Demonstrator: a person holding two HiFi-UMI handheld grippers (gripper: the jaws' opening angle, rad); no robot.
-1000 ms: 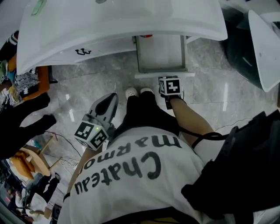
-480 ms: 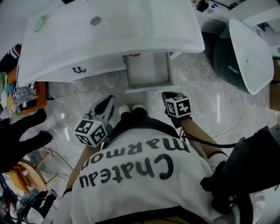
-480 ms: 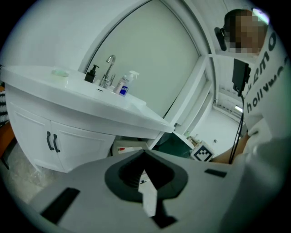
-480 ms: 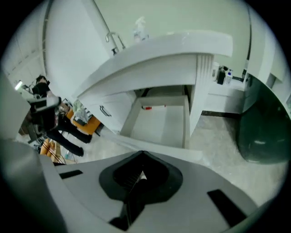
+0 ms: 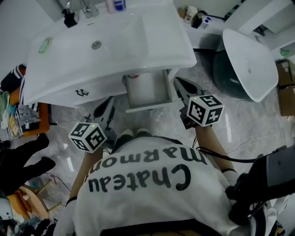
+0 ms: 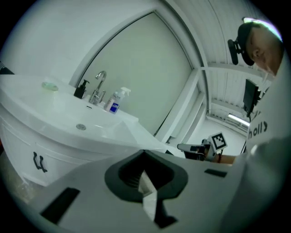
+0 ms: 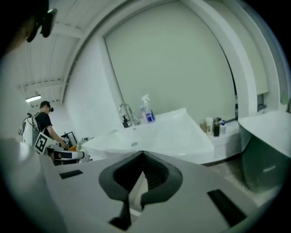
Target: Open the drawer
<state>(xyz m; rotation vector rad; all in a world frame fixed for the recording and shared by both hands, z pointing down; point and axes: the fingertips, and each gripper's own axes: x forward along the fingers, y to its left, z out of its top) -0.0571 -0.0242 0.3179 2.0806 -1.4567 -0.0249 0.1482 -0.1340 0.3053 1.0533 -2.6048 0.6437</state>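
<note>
Beneath the white basin (image 5: pixel 138 44), the white drawer (image 5: pixel 146 91) stands pulled out, pale interior exposed; left gripper (image 5: pixel 109 102) and right gripper (image 5: pixel 178 81) flank it, jaws together.

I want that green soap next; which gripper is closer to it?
Left. The left gripper is left of the drawer, toward the soap; the right gripper is right of the drawer.

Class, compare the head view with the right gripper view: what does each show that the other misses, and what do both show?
Only the head view shows the open drawer under the sink and the person's shirt. Only the right gripper view shows that the right gripper is shut, with nothing between its jaws. Both show the sink, the faucet and the blue bottle.
</note>
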